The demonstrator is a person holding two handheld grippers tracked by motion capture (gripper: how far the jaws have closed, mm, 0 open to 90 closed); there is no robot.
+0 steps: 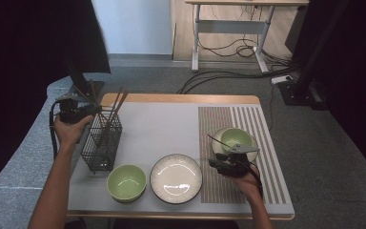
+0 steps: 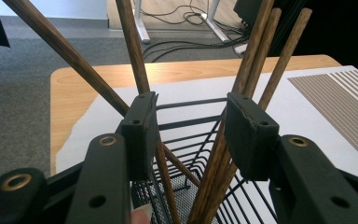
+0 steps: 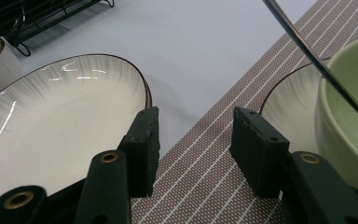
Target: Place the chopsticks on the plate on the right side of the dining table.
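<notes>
**Mia:** Brown wooden chopsticks [image 2: 249, 79] stood in the black wire basket [image 1: 102, 143] at the far left of the table. They leaned every which way. The left gripper [image 2: 191, 123] was up by their tops with its jaws apart. It held nothing.

**Ben:** Were any sticks between the jaws?

**Mia:** A bunch ran just by the right jaw, and one crossed by the left jaw. I could not tell if they touched the pads. That was the tricky part, I think. If the jaws closed there, they could catch two or three sticks and not just one.

**Ben:** And then?

**Mia:** Then a stick might slip out and fall on the white mat [image 1: 162, 129]. Or the pull could tip the light basket, since it stood near the left edge.

**Ben:** What about the other hand?

**Mia:** The right gripper [image 3: 193, 140] was open too and held nothing. It hung low over the striped brown mat [image 3: 200, 177], between the big white plate [image 3: 60, 116] on its left and a green bowl [image 3: 349, 112] on its right. That bowl sat on a small plate with a thin metal handle [image 3: 307, 46] sticking out of it.

**Ben:** So it could bump something?

**Mia:** Yes, I think so. Its left jaw was just beside the rim of the big white plate. A small swing could knock that plate, or hit the handle and shake the bowl. Another green bowl [image 1: 126, 182] sat near, left of the big plate, well away from both grippers.
</notes>
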